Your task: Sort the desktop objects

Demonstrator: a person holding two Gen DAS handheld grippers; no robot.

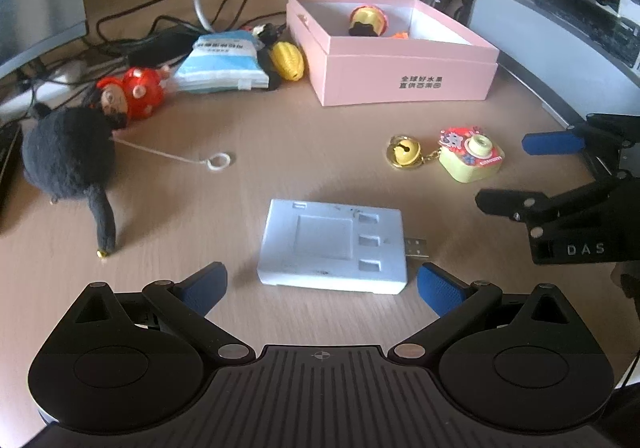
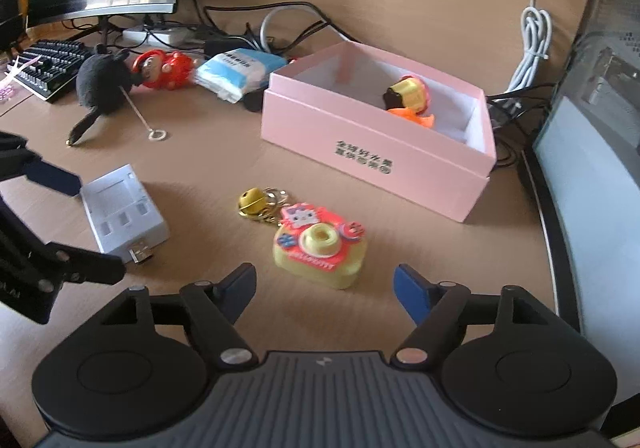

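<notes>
The box (image 2: 372, 164) stands behind the toy camera (image 2: 320, 252); the bell (image 2: 250, 202) and the hub (image 2: 124, 214) lie to its left.

Matt wood-grain desk (image 1: 320, 136), fuzzy black plush toy (image 1: 68, 156)

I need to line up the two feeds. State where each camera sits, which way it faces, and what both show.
Left wrist: sits on the left gripper, angled down at the desk; its open fingers flank the white USB box; the right gripper enters from the right.
Right wrist: sits on the right gripper, angled down; its open fingers frame the toy camera keychain; the left gripper enters from the left.
Shared: pink box, USB box, keychain, black plush, red doll.
</notes>
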